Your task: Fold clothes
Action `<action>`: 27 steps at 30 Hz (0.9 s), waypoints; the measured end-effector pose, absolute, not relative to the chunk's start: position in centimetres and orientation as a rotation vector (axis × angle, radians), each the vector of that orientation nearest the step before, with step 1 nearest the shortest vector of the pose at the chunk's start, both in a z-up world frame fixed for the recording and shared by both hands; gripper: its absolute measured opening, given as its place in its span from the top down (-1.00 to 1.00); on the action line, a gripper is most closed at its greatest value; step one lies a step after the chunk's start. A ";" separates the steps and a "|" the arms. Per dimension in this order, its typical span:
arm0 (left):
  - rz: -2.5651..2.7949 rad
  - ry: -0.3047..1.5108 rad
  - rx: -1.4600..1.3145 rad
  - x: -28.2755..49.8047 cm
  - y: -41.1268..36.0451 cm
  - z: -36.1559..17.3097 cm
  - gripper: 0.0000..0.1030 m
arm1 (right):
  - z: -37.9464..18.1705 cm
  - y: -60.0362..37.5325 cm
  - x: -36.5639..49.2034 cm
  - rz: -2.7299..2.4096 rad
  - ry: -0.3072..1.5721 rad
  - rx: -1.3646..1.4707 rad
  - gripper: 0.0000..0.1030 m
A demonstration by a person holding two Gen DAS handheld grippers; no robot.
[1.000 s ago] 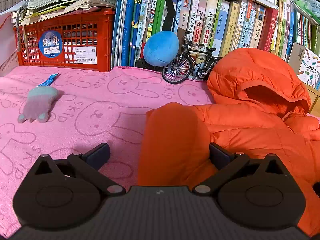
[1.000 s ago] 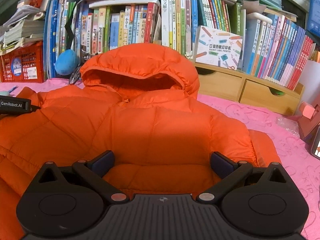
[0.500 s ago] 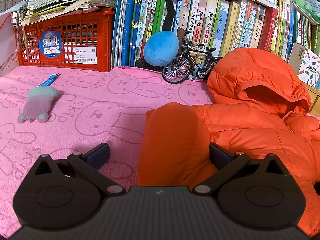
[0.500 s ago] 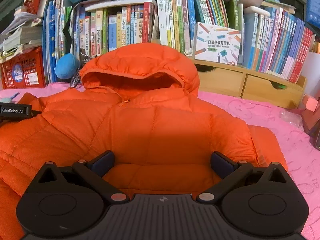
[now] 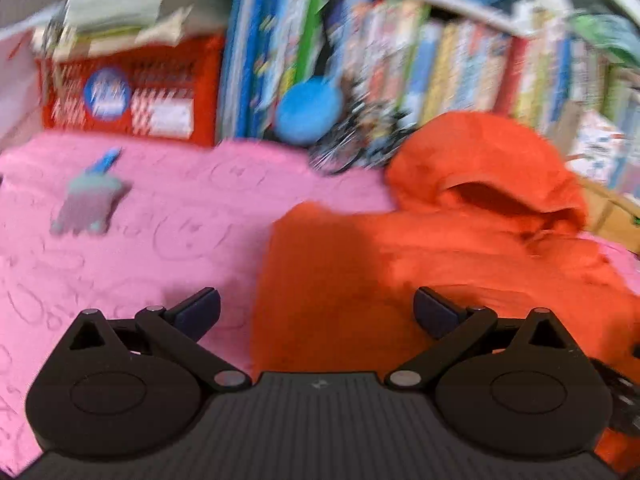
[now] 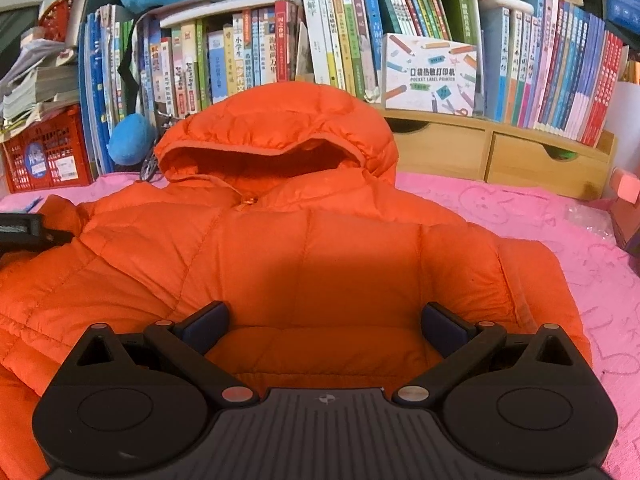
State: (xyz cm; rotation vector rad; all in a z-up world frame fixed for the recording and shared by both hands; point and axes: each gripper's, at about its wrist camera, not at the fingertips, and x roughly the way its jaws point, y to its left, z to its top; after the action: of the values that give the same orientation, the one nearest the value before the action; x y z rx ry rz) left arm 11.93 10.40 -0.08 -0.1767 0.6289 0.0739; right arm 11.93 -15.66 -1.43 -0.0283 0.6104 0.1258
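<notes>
While both grippers hover low over the work surface, an orange hooded puffer jacket (image 6: pixel 312 248) lies spread flat, front up, on a pink towel (image 5: pixel 168 216) printed with rabbit outlines. Hood (image 6: pixel 276 132) points to the far side, toward the bookshelf (image 6: pixel 400 40). Zip pull sits at the collar, closed.

Right gripper (image 6: pixel 325 326): jaws spread wide, nothing between them. It sits over the jacket's lower right body panel; contact with the fabric cannot be confirmed. Right sleeve lies along the body, near the towel's right portion.

Left gripper (image 5: pixel 317 312): jaws also wide apart, empty. It straddles the jacket's left edge, with the left finger over bare pink towel and the right finger over orange fabric. The left wrist view is motion-blurred, so fine detail is unreadable.

Far left: red plastic crate (image 5: pixel 132 92) with papers stacked on top. Blue plush ball (image 5: pixel 308 110) and a small model bicycle (image 6: pixel 154 160) stand at the shelf's foot. Small grey-green plush toy (image 5: pixel 86 208) lies on the towel, well apart from the jacket. Wooden drawer unit (image 6: pixel 500 156) at far right.
</notes>
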 end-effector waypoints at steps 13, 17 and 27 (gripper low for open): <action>-0.028 0.626 0.072 9.2 4.9 -1.3 -1.00 | -1.3 -15.8 11.7 0.126 0.610 -0.040 -1.00; -0.030 0.640 0.085 9.5 4.8 -1.8 -1.00 | -1.1 -17.2 11.0 0.080 0.603 -0.094 -1.00; -0.056 0.653 0.040 9.4 5.4 -1.5 -1.00 | -1.7 -27.1 10.0 -0.037 0.658 0.167 -1.00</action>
State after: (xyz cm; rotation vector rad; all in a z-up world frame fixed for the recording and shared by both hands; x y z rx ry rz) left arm 9.41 5.38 -1.54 0.0398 0.6526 -0.0561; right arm 10.04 -27.08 -1.70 0.1667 0.6582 -0.0373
